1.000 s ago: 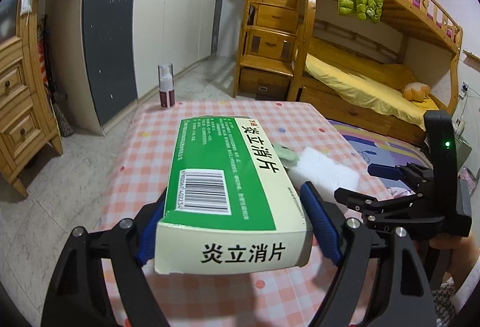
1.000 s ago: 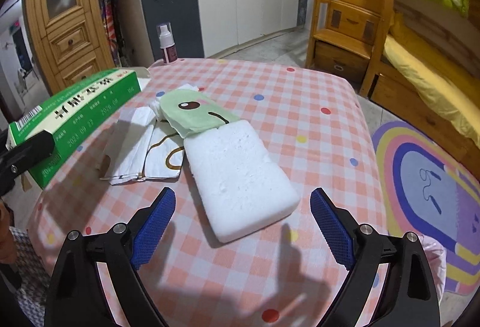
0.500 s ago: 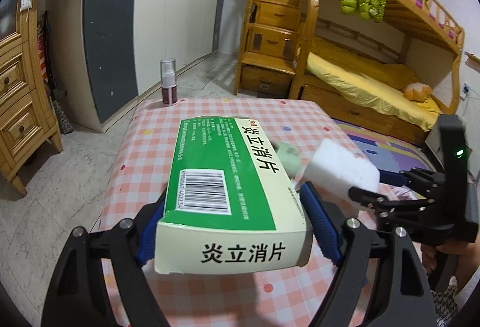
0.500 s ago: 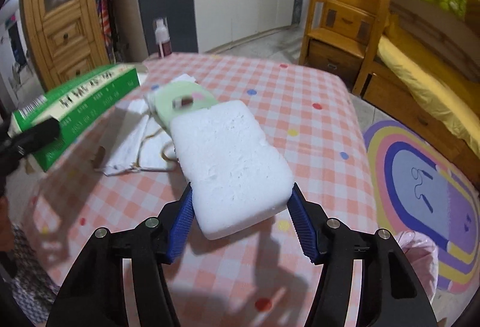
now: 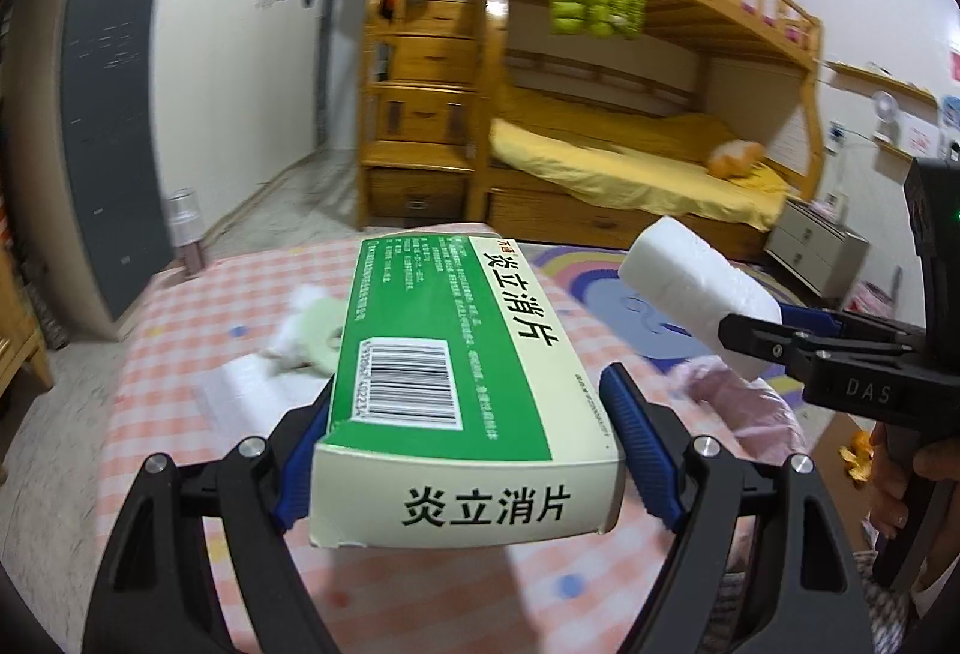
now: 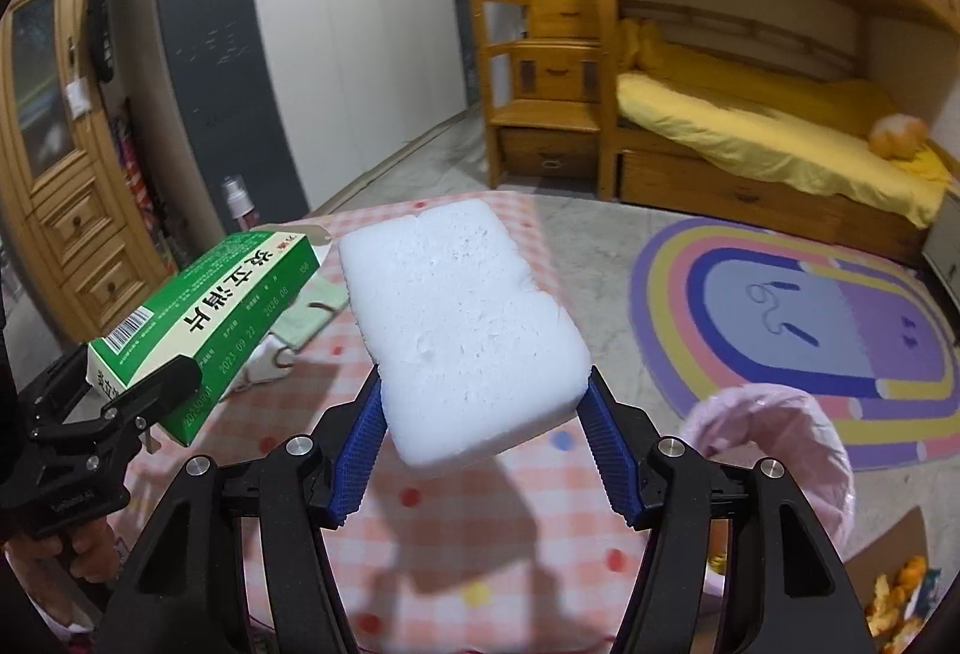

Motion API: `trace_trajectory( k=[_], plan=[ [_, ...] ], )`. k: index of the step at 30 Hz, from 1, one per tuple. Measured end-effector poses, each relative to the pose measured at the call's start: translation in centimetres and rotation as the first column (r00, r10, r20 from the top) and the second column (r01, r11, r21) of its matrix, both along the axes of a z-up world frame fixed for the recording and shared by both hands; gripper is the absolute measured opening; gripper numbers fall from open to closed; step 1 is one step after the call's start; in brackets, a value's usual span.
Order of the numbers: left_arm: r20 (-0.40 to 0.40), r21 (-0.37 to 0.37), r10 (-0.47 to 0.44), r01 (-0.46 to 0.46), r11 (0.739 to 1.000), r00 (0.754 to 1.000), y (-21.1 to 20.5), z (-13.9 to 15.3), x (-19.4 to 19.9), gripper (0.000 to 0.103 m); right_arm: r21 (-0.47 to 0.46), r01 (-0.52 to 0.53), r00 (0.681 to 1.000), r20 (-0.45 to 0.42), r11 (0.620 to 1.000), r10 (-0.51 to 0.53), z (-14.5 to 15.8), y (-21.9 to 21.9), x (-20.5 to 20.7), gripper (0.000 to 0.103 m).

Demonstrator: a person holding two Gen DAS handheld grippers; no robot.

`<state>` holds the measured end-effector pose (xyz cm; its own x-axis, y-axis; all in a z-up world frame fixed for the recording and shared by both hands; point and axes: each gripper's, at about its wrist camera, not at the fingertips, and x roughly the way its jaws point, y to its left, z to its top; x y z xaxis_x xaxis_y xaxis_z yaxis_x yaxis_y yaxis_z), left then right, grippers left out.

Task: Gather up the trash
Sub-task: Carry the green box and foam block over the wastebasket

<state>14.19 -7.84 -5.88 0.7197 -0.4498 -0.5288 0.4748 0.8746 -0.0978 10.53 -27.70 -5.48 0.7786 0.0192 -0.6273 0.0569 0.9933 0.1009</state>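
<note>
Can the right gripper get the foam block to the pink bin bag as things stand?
Probably yes. The right gripper has the foam block clamped and lifted clear of the table. The pink bin bag stands open just to its right, with nothing between. The left gripper, holding the green box, is on the far side.

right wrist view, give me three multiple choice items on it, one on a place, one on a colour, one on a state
1. Where is the pink-lined bin?
A. on the bed
B. beside the table, lower right
C. by the wardrobe

2. What colour is the box in the left tool?
A. green
B. red
C. blue

3. How is the white foam block?
A. lying on the table
B. inside the bin
C. clamped in the right tool, lifted

Key: 1 B, its rim shows past the checked table; 2 A, green faces; 3 C, pads press its sides, shadow beneath.
</note>
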Motion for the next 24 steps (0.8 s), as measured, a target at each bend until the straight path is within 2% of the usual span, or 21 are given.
trace_trajectory(
  k=[5, 8, 12, 15, 18, 24],
  plan=[
    [-0.006, 0.015, -0.108, 0.108, 0.994, 0.994, -5.1, -0.8, -0.6, 0.080, -0.006, 0.137, 0.990, 0.004, 0.990, -0.137, -0.7, -4.6, -2.6, 0.064],
    [-0.023, 0.003, -0.185, 0.185, 0.983, 0.982, -8.5, -1.1, -0.8, 0.080, -0.025, 0.221, 0.975, -0.014, 0.975, -0.221, -1.5, -7.4, -4.0, 0.064],
    [-0.053, -0.013, -0.289, 0.289, 0.957, 0.956, -13.3, -1.8, -1.4, 0.080, -0.009, 0.321, 0.946, -0.039, 0.947, -0.321, -2.8, -11.3, -6.1, 0.065],
    [-0.067, 0.012, -0.363, 0.364, 0.931, 0.930, -17.4, -2.5, -1.8, 0.080, -0.005, 0.383, 0.922, -0.066, 0.924, -0.383, -4.0, -13.7, -7.1, 0.066],
    [-0.077, 0.012, -0.413, 0.416, 0.910, 0.907, -20.4, -3.0, -2.2, 0.081, -0.018, 0.436, 0.896, -0.090, 0.900, -0.436, -5.4, -15.8, -7.5, 0.066],
    [-0.115, -0.011, -0.467, 0.469, 0.883, 0.877, -26.1, -4.2, -1.0, 0.082, -0.002, 0.487, 0.867, -0.125, 0.874, -0.483, -7.5, -19.2, -7.5, 0.068]
  ],
)
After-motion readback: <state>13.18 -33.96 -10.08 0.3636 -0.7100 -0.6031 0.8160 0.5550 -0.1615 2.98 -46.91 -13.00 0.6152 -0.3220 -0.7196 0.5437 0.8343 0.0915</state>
